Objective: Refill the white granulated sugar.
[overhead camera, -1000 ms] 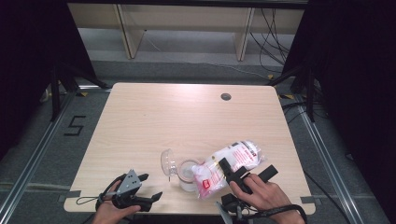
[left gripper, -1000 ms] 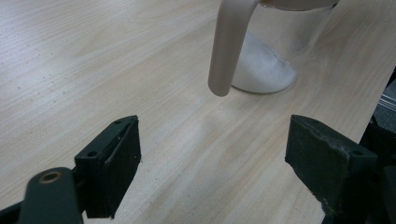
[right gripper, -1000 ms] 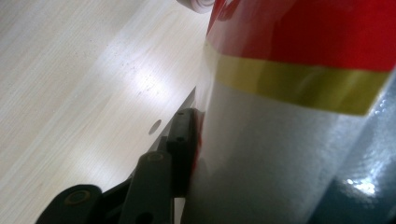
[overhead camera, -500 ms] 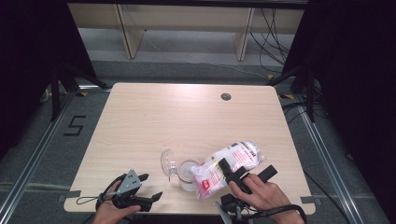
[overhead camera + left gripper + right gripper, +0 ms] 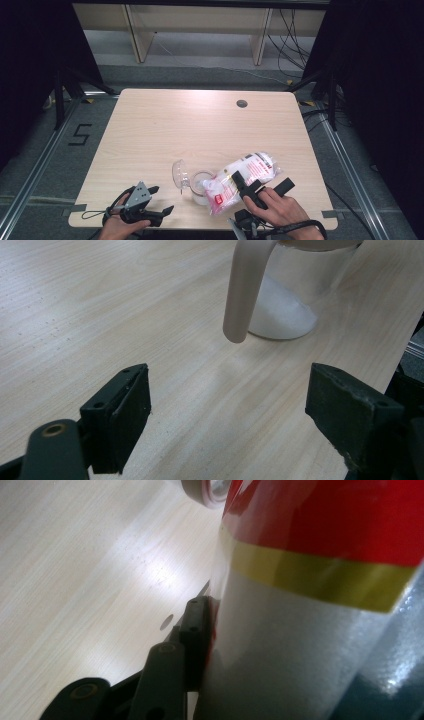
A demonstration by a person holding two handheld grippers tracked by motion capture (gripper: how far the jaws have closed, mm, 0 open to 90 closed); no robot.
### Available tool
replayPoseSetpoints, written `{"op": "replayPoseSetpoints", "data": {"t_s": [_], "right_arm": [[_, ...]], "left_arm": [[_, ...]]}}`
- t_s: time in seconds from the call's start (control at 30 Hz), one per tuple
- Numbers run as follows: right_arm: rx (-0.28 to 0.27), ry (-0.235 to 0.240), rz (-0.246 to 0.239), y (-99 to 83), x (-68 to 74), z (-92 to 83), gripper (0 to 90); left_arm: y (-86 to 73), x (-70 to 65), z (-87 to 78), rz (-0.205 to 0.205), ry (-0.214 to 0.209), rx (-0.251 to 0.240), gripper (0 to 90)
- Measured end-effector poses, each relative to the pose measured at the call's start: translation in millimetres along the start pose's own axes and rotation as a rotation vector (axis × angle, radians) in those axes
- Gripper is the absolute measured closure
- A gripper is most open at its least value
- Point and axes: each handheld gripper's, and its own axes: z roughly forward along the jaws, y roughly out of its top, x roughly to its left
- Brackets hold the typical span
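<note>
Near the front edge of a pale wooden table (image 5: 165, 125), a person's right hand (image 5: 282, 210) holds the right gripper (image 5: 262, 189) clamped on a clear plastic bag of white granules with a red and yellow printed label (image 5: 242, 180). The bag lies tilted, its lower end tipped over the mouth of a clear plastic jug with a hinged lid (image 5: 197, 186), which stands just beside it and holds a low heap of white powder at its base. In the right gripper view, one black jaw presses flat against the bag's frosted side (image 5: 300, 670), below the yellow band and the red panel; the jaws are partly closed, gripping the bag between them. The jug's lid (image 5: 178, 173) stands swung open to the left of the jug.

At the table's front left corner, the person's left hand (image 5: 120, 227) holds the left gripper (image 5: 161, 200), which carries a grey three-cornered plate on top and rests low over the wood, well apart from the jug. Its jaws stand wide open with nothing between them. In the left gripper view, the jug (image 5: 295, 295) appears ahead of the open jaws, its beige curved handle (image 5: 247, 285) hanging toward the tabletop, with bare wood between the pads (image 5: 125, 415).

A small dark round grommet (image 5: 242, 103) sits near the table's far edge.
</note>
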Motion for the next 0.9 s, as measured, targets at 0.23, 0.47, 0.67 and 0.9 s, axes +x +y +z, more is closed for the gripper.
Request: {"op": "replayPoseSetpoints", "data": {"t_s": [0.23, 0.47, 0.67, 0.9], "right_arm": [[-0.001, 0.002, -0.001, 0.9, 0.0, 0.8, 67.6], [-0.002, 0.008, -0.007, 0.5, -1.4, 1.5, 67.7], [-0.004, 0.015, -0.008, 1.2, -0.4, 3.4, 67.8], [-0.001, 0.017, -0.016, 1.5, -1.8, 3.9, 67.9]], "left_arm": [[-0.2, -0.2, 0.5, 0.003, 0.006, -0.001, 17.9], [-0.1, -0.2, 0.3, 0.002, 0.004, -0.003, 17.9], [0.2, 0.6, 0.0, 0.021, 0.005, 0.002, 17.9], [0.2, 1.1, 0.1, 0.025, 0.004, 0.000, 17.9]]}}
